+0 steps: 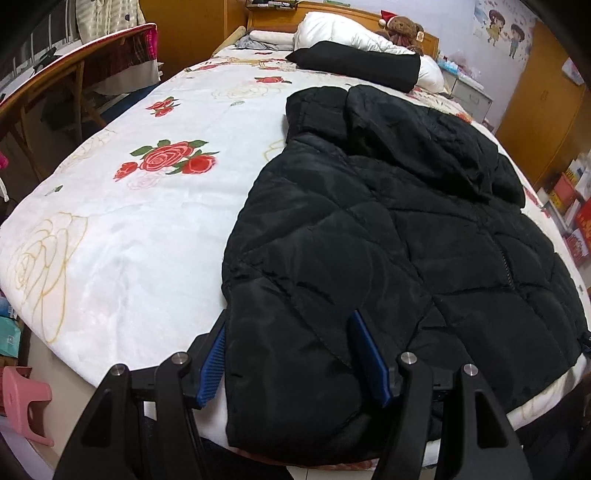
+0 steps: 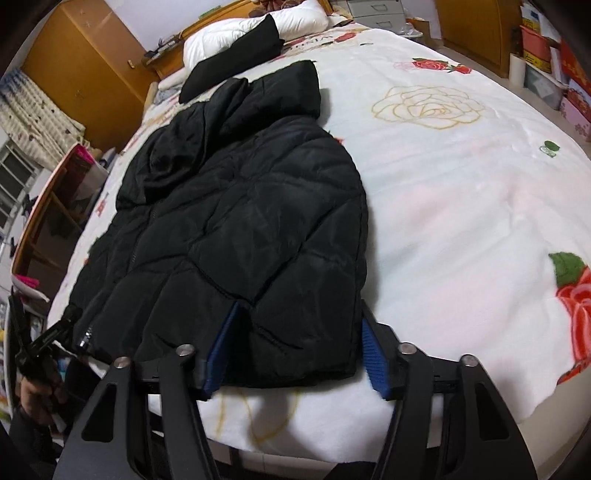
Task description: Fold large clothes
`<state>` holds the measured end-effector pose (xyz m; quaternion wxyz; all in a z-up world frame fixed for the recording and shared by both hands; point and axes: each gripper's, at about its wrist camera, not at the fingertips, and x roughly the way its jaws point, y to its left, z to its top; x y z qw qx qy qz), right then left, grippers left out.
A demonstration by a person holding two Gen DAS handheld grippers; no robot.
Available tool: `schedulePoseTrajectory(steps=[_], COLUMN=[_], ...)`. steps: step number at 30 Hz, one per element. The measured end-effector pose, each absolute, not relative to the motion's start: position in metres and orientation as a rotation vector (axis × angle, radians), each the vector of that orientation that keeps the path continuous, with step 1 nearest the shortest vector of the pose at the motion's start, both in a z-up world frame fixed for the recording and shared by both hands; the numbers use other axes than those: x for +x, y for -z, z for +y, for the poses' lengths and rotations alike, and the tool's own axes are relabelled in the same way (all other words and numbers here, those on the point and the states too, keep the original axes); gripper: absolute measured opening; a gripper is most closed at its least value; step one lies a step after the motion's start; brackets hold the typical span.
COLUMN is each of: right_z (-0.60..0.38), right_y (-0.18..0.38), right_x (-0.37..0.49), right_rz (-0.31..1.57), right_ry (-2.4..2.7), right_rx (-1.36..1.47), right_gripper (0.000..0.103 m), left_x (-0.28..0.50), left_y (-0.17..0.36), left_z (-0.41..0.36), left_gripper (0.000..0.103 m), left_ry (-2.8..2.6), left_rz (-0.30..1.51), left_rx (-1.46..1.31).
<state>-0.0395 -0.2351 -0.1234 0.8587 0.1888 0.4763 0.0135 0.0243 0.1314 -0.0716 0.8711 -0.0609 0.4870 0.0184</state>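
A black quilted jacket (image 1: 388, 229) lies flat on a bed (image 1: 122, 229) covered by a white blanket printed with red and cream roses. The jacket's hem is at the near edge of the bed, its hood toward the far end.

In the left wrist view, the left gripper (image 1: 291, 354) is lowered over the near left corner of the jacket's hem. Its blue fingers (image 1: 212, 365) are spread apart. The left finger sits just outside the jacket's left edge, over the blanket; the right finger rests on top of the padded fabric. The hem corner lies between them, but the pads are not squeezing it. To the left of the fingers the blanket is bare apart from its rose pattern. Beyond the fingers the jacket stretches away, with a zip line to the right. Further off lie a folded black garment (image 1: 354, 66) and white pillows (image 1: 343, 29).

In the right wrist view, the right gripper (image 2: 295, 350) is lowered over the near right corner of the hem. Its blue fingers (image 2: 373, 354) are also spread. The left finger lies on the jacket; the right finger sits just beside the jacket's right edge. The corner is between them, not pinched. Far left of these fingers, the left gripper (image 2: 48, 343) and the hand holding it show at the jacket's other corner. To the right of the fingers the blanket is bare.
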Motion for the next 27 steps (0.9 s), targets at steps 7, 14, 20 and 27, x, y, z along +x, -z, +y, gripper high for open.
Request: schedulePoseTrajectory(steps=[7,14,20,27], right_z=[-0.235,-0.244,-0.247,-0.251], right_y=[0.118,0.089,0.060,0.040], right_x=[-0.040,-0.043,-0.041,-0.032], right_rz=[1.000,0.917,0.844,0.786], right_ry=[-0.025,-0.057,-0.074,-0.093], right_rx=[0.397,0.455,0.460,0.468], right_gripper=[0.018,0.014,0.013,0.013], left_x=[0.020,0.016,0.021,0.028], left_y=[0.063,0.028,0.000,-0.015], left_z=[0.131,0.140,0.146,0.151], left_gripper=[0.032,0.018,0.017,0.017], left_ry=[-0.033,0.014,0.041,0.059], left_rz=[0.994,0.897,0.830,0.792], left_rx=[-0.123,-0.190,-0.253,-0.297])
